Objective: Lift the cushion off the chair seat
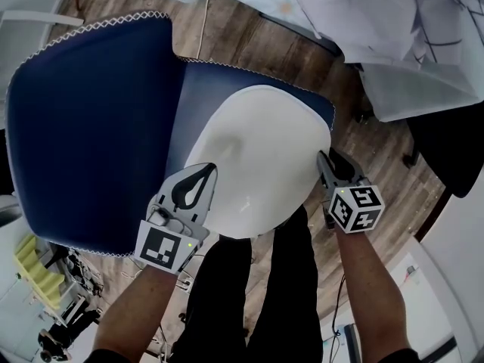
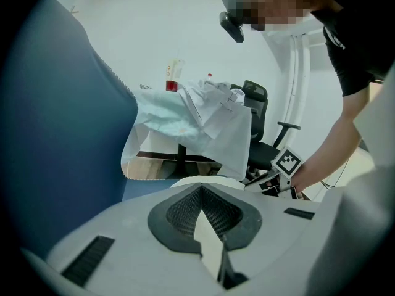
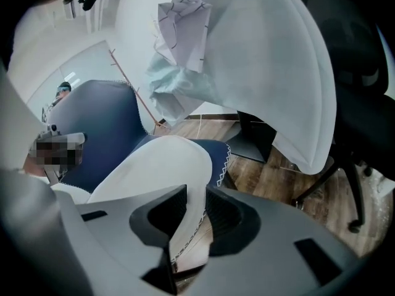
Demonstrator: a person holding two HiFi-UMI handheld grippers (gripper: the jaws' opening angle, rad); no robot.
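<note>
The rounded white padded cushion (image 1: 261, 153) lies over the seat (image 1: 198, 89) of a navy blue upholstered chair. It covers most of the seat and leaves a blue strip bare along the far edge and by the backrest (image 1: 83, 127). Its near edge reaches out past the seat's near edge, over the person's black trousers (image 1: 257, 293). Whether the cushion rests flat on the seat or is raised a little, I cannot tell.

The left gripper (image 1: 206, 174) sits at the cushion's near-left edge, beside the backrest. In the left gripper view its jaws (image 2: 200, 196) are brought close together, with a thin white wedge of the cushion's edge (image 2: 207, 236) pinched between the dark ribbed pads.

The right gripper (image 1: 327, 163) is at the cushion's right edge, near the seat's right corner. In the right gripper view its jaws (image 3: 194, 196) stand partly closed on the cushion's rim (image 3: 160, 165), a pad on each face.

White zigzag stitching (image 3: 223, 162) runs along the seat's edge, just beyond the cushion. Each gripper carries a cube with square markers, the right one (image 1: 355, 208) just behind its jaws.

Under the chair is a wood-plank floor (image 1: 249, 44). Beyond the seat's far edge hang pale crumpled cloths and sheets (image 1: 378, 29). A black office chair (image 2: 262, 137) stands past them.
</note>
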